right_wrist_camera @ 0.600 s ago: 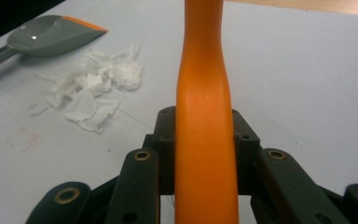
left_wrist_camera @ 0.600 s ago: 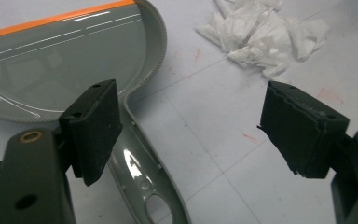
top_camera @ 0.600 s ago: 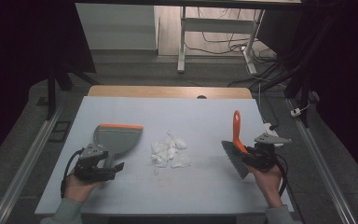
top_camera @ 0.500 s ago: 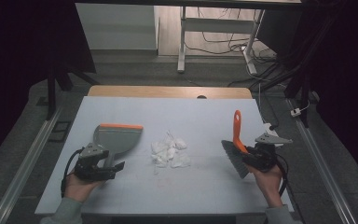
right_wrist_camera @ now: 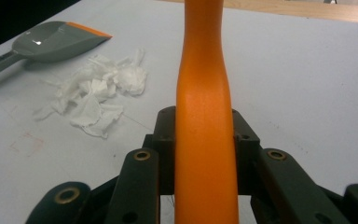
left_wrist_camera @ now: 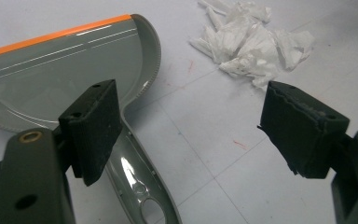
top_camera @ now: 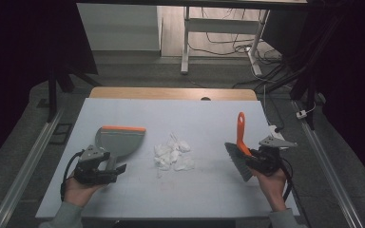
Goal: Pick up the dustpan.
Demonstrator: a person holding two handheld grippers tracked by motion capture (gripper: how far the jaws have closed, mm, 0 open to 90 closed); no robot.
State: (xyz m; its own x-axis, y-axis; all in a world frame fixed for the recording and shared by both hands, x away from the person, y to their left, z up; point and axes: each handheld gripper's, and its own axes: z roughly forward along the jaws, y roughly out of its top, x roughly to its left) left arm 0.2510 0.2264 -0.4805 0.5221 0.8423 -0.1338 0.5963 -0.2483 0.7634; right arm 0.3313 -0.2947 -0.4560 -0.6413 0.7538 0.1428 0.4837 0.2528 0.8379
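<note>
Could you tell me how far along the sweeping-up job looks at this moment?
Done: the right gripper is shut on the brush's orange handle. In hand: the left gripper stands open beside the dustpan's handle, not gripping it. Left: the torn paper scraps lie unswept on the table, none in the dustpan.

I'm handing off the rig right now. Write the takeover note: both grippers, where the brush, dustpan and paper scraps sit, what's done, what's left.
Right gripper: shut on the brush's orange handle, bristles near the table.
Left gripper: open, jaws wide, one jaw over the dustpan handle, not gripping it.
Dustpan: lying flat on the table, left of the scraps.
Paper scraps: one loose pile mid-table, between dustpan and brush.
Done: brush picked up.
Left: probably grip the dustpan handle, sweep the scraps into the pan.
</note>
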